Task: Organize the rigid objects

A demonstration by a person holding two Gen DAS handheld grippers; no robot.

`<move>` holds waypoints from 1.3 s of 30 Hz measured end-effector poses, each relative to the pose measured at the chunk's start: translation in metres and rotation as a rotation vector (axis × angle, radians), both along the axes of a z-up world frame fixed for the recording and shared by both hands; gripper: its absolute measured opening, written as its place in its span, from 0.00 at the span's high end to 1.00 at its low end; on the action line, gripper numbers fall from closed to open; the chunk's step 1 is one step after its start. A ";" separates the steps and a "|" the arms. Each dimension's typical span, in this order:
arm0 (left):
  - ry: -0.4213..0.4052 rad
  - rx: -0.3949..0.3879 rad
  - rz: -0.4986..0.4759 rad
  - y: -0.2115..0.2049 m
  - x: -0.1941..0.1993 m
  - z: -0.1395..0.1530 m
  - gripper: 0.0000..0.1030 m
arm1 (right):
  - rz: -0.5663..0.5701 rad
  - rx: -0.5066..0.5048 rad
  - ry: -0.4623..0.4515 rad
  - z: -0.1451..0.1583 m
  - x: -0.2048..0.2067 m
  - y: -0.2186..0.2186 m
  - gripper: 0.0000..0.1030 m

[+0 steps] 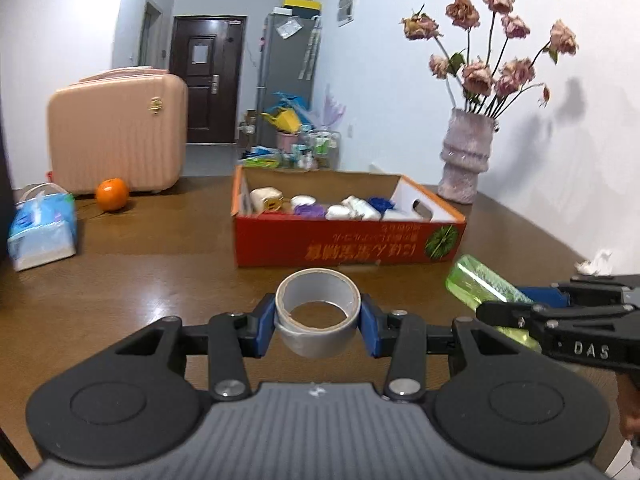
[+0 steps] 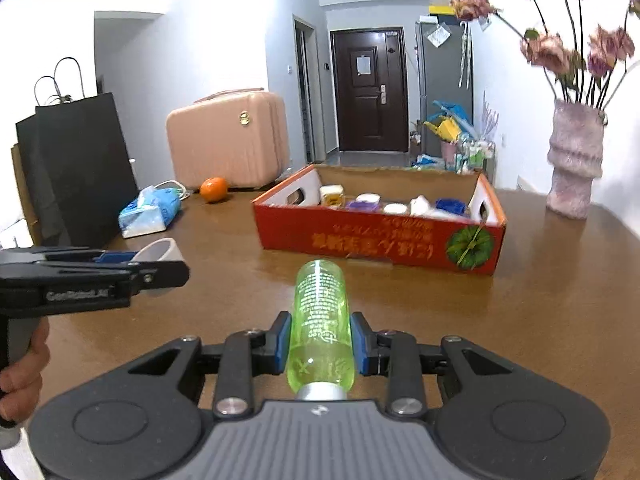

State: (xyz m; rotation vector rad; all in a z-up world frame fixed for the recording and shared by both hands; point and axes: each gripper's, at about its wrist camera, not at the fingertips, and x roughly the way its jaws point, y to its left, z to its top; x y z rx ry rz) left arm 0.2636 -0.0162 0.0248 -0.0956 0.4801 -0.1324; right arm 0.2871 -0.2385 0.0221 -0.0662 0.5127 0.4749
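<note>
My left gripper gripped a grey roll of tape, blue pads pressed to its two sides, the roll's hole facing up, above the brown table. Just beyond stood the red cardboard box, open, with small white, purple and blue items inside. On the near right my right gripper came in with a green transparent bottle between its fingers. Far left lay an orange beside a pink suitcase; a tissue pack sat nearer. Far right stood a vase of dried roses.
</note>
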 end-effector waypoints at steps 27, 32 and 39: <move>0.159 0.073 -0.119 0.037 0.271 -0.023 0.25 | -0.040 -0.235 0.211 -0.021 0.360 0.086 0.39; 0.131 0.043 -0.072 0.044 0.269 -0.007 0.25 | -0.063 -0.169 0.185 -0.001 0.358 0.069 0.39; 0.057 0.051 -0.012 0.049 0.227 0.041 0.17 | -0.106 -0.165 0.123 0.044 0.313 0.035 0.39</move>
